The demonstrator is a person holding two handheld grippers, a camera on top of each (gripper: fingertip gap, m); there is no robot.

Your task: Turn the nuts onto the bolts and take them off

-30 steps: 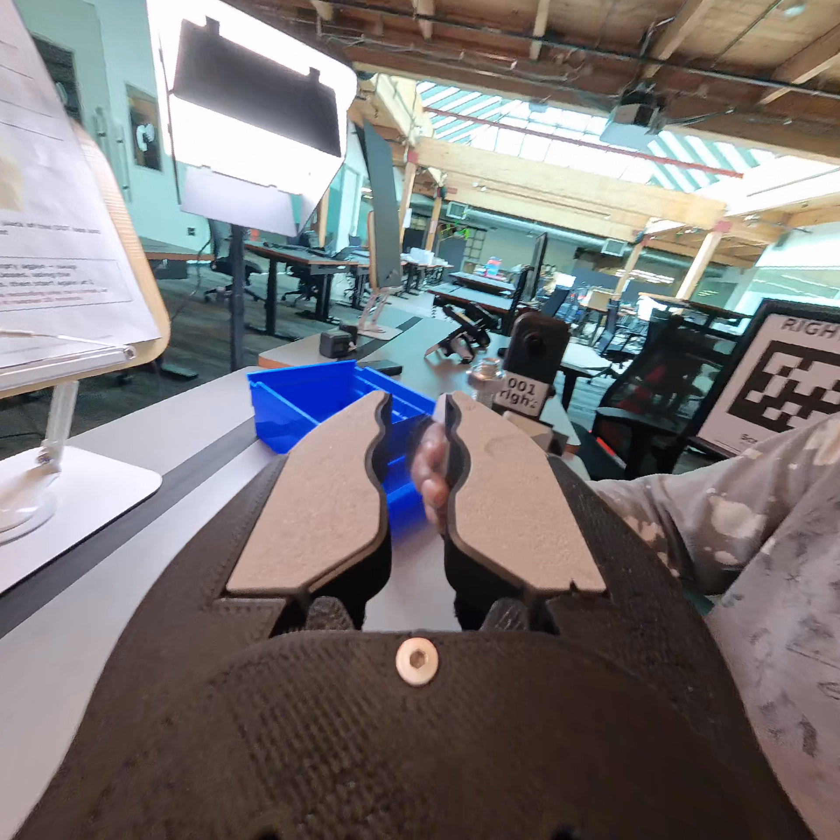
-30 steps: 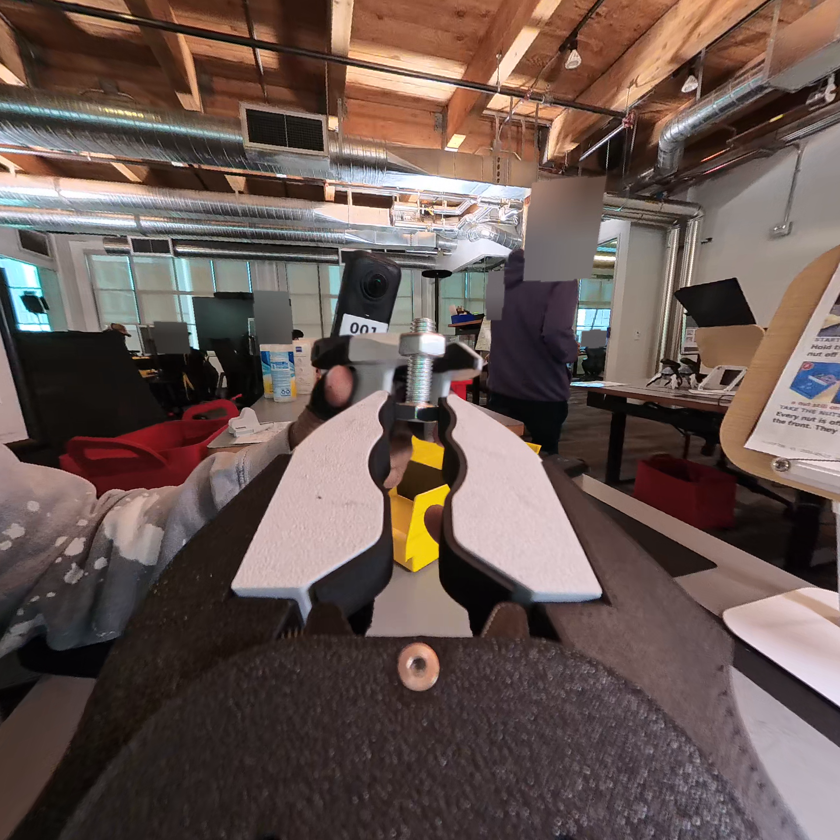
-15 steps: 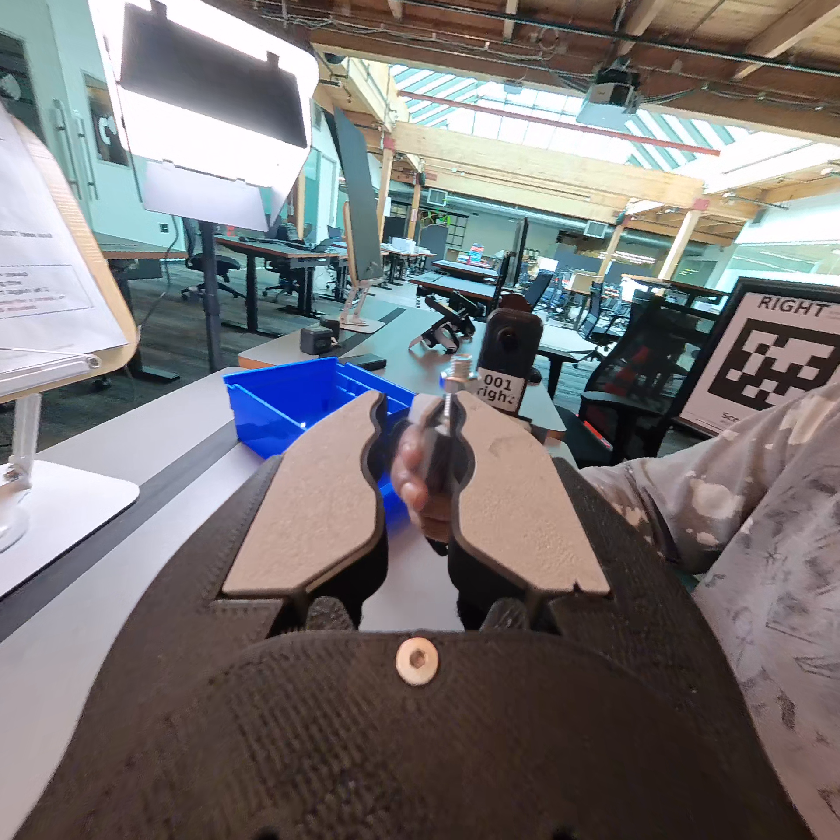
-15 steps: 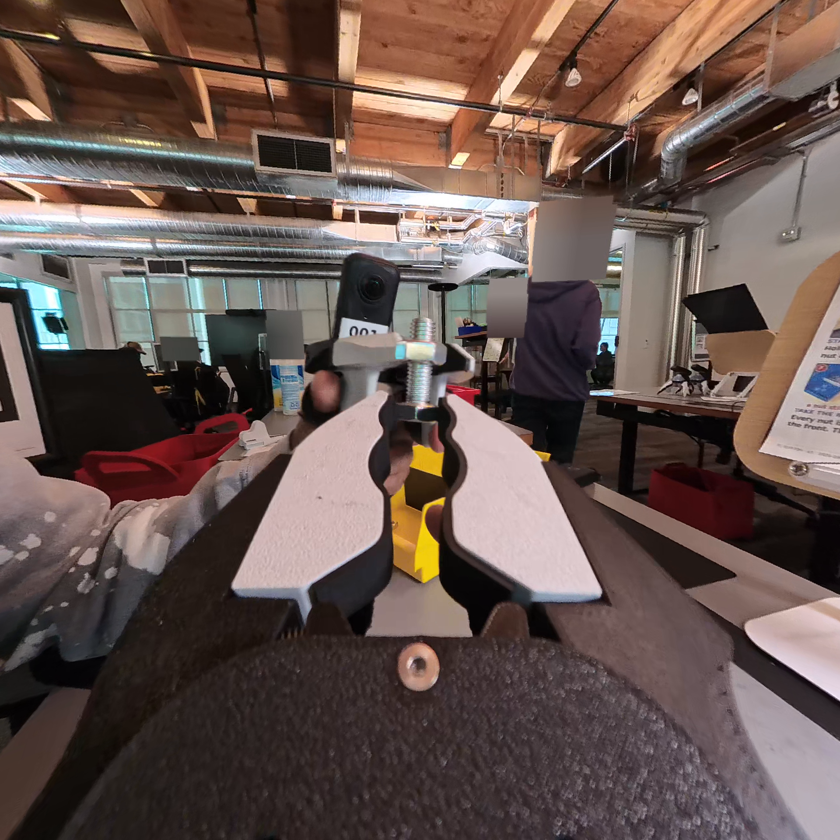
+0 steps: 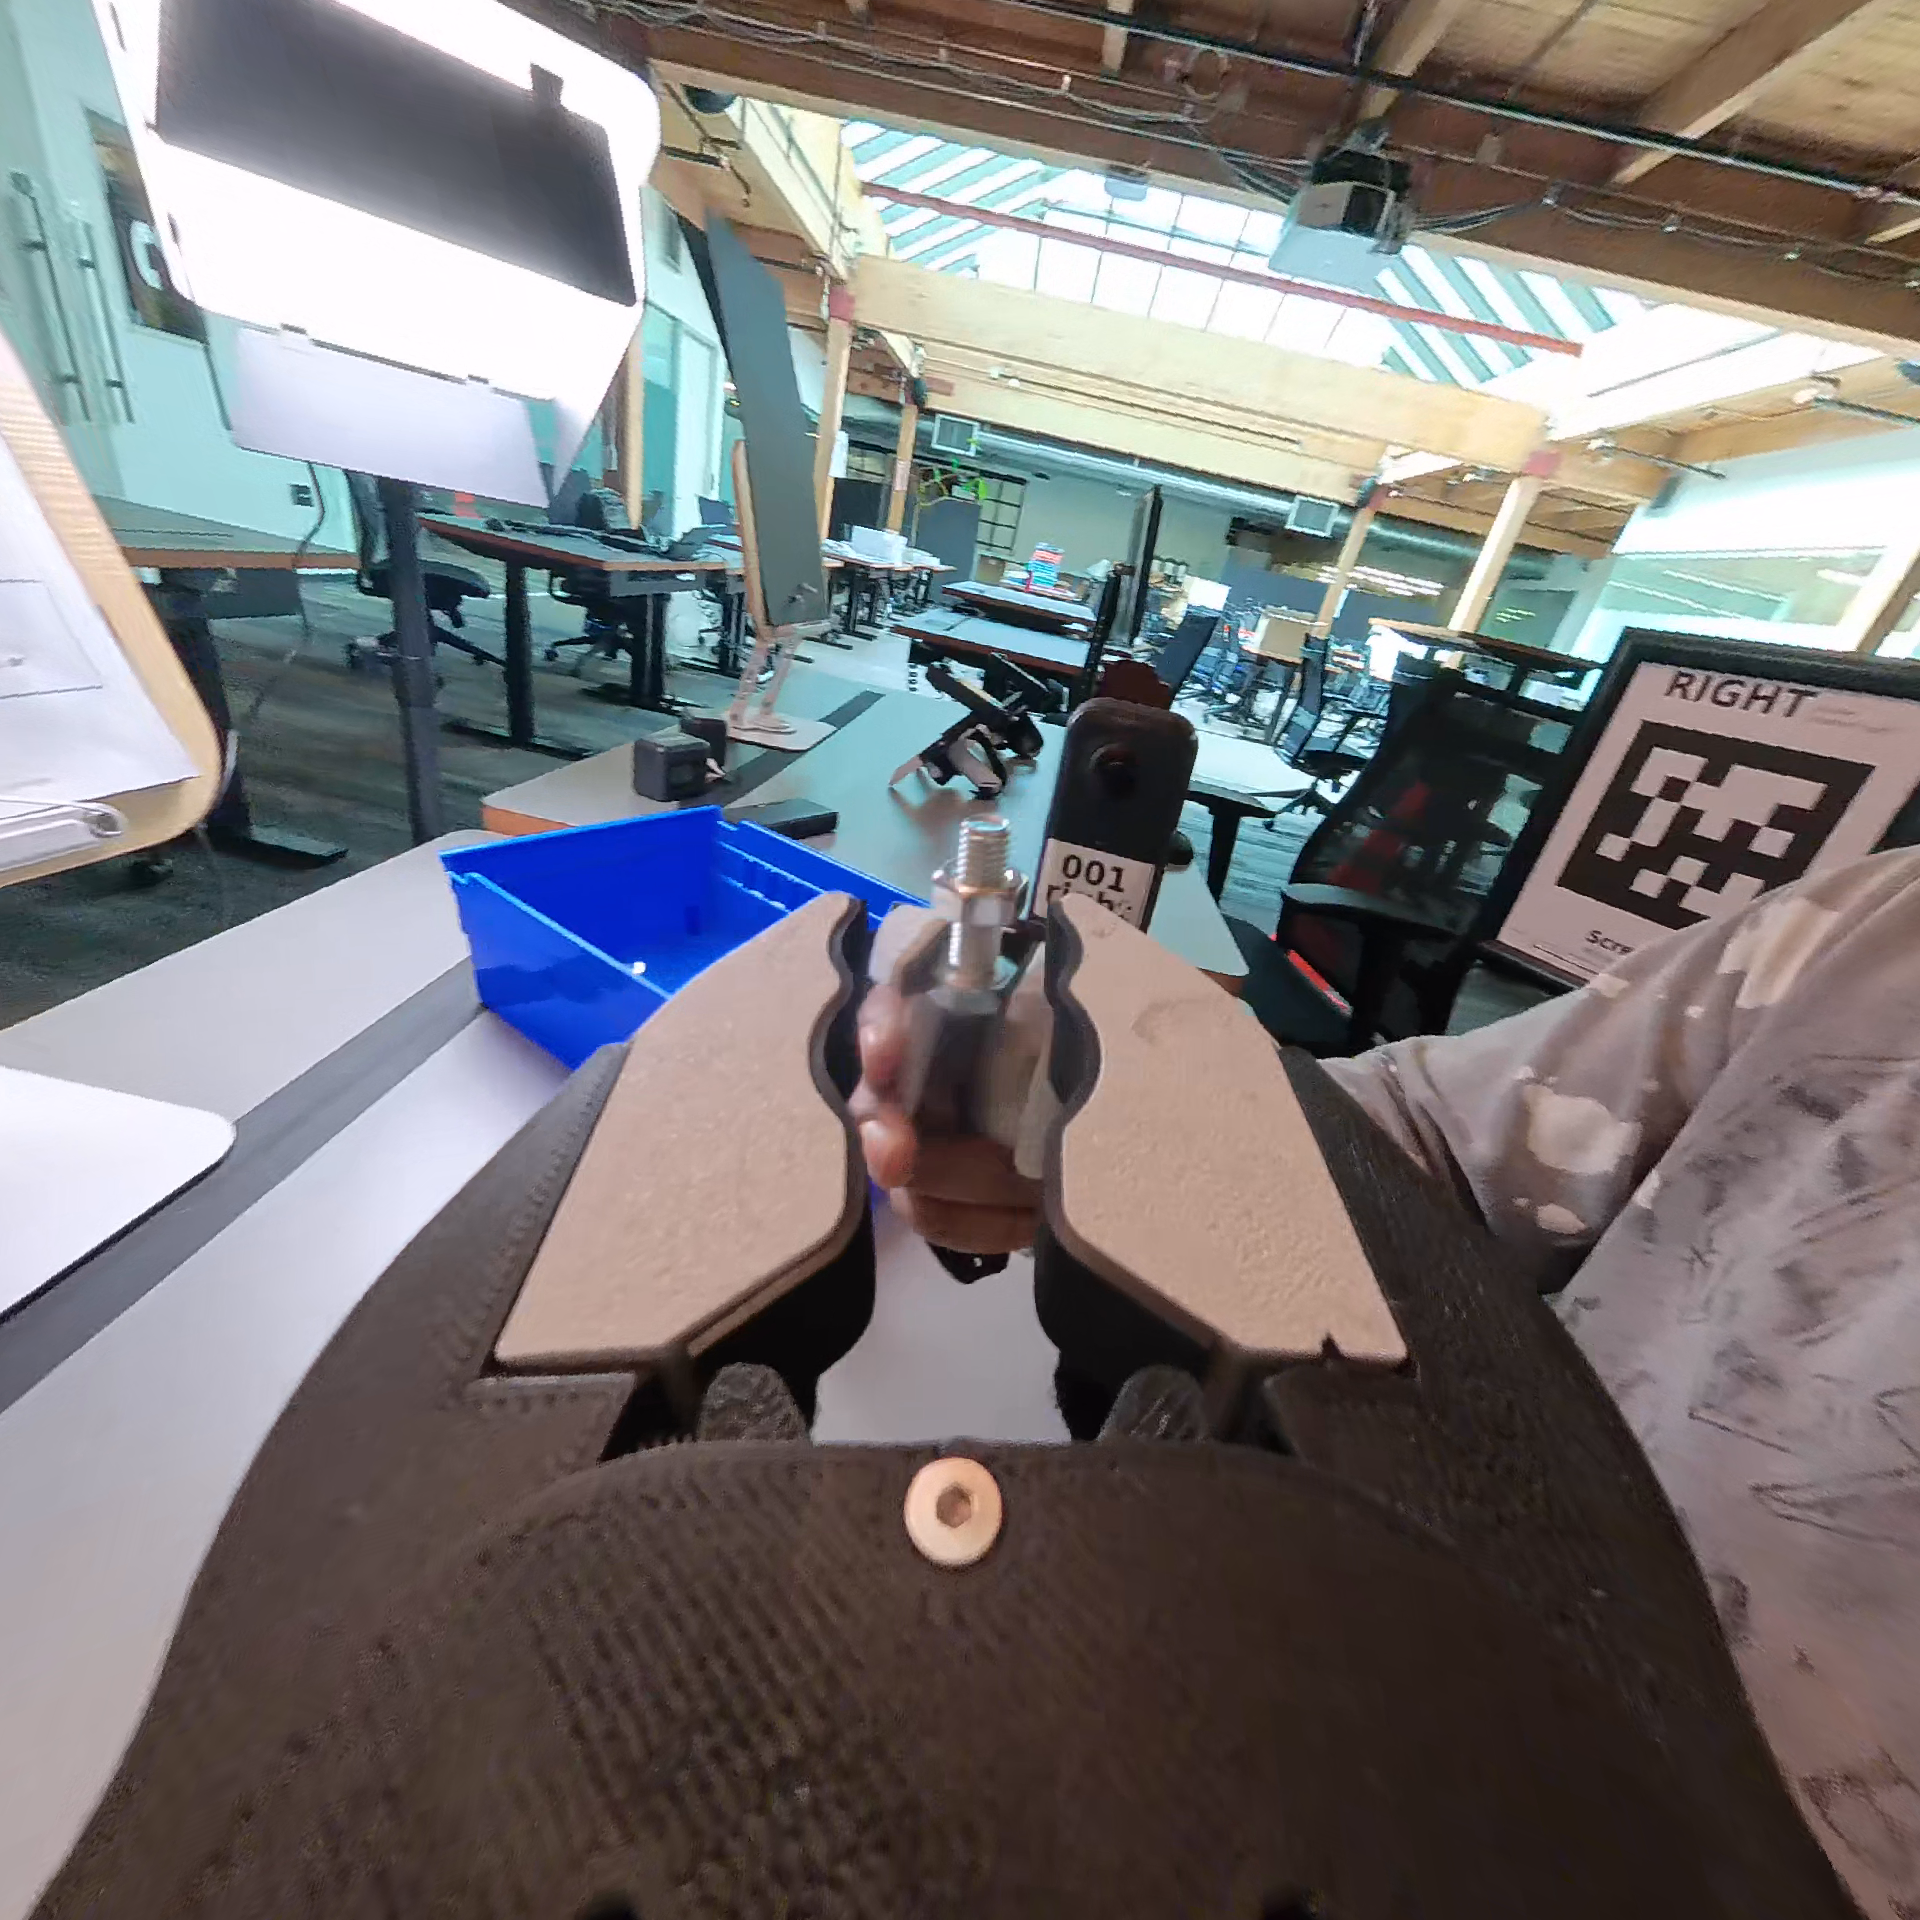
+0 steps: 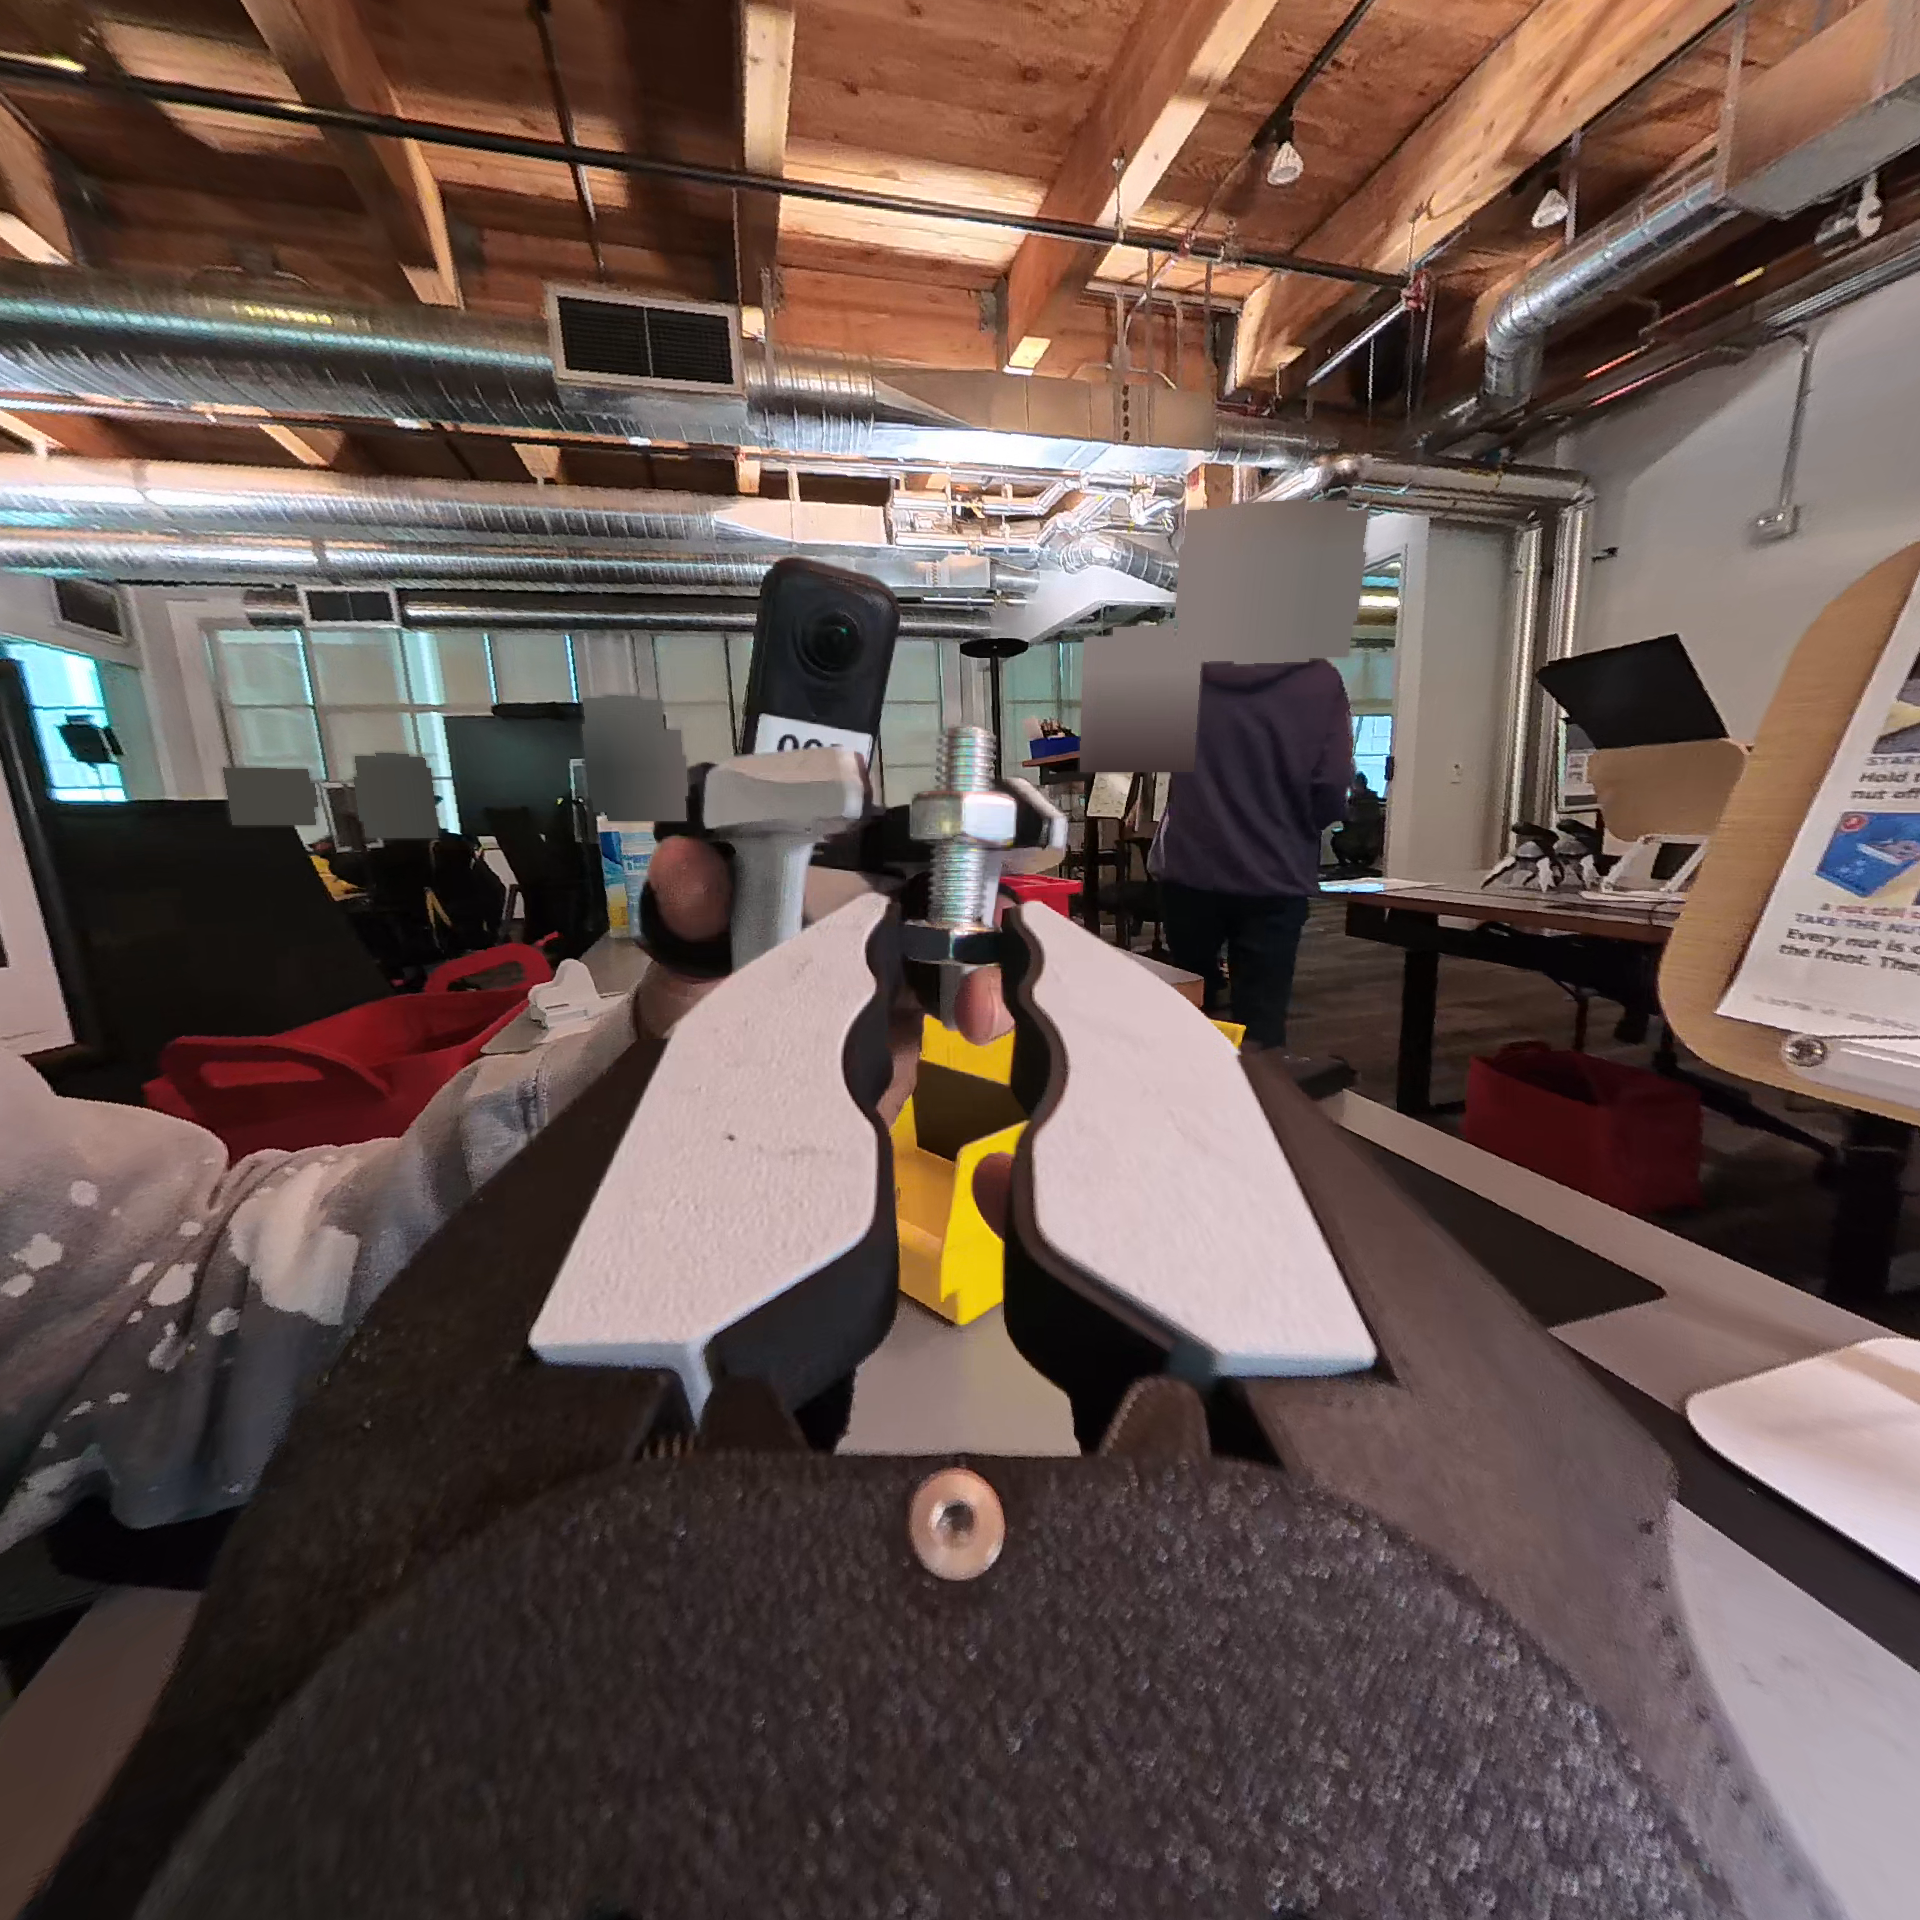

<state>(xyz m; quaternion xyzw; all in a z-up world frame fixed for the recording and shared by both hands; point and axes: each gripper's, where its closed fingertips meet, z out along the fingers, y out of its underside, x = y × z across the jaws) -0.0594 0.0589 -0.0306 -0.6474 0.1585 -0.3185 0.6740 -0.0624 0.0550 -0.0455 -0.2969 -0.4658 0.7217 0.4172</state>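
A steel bolt [image 6: 961,883] stands upright, threads up, with a hex nut [image 6: 961,821] part way down its thread. My right gripper [image 6: 954,925] is shut on the bolt's head. My left gripper [image 5: 945,914] is open, its fingertips either side of the nut [image 5: 977,894] and apart from it. In the right wrist view the left gripper [image 6: 914,816] shows beyond the bolt, with a gap between one finger [image 6: 774,800] and the nut. In the left wrist view the bolt [image 5: 966,956] rises from the right gripper [image 5: 961,1013].
A blue bin [image 5: 623,914] sits on the grey table [image 5: 260,1195] behind the left gripper. A yellow bin [image 6: 945,1247] sits under the right one. Instruction stands [image 5: 62,675] [image 6: 1818,883] flank the work area. A marker board [image 5: 1714,810] stands right. A person [image 6: 1247,831] stands far back. My left and right fingertips are right by each other.
My left gripper's fingers have spread apart and let go of the nut, and the bolt now sits centred between its tips. The right gripper keeps its hold on the bolt.
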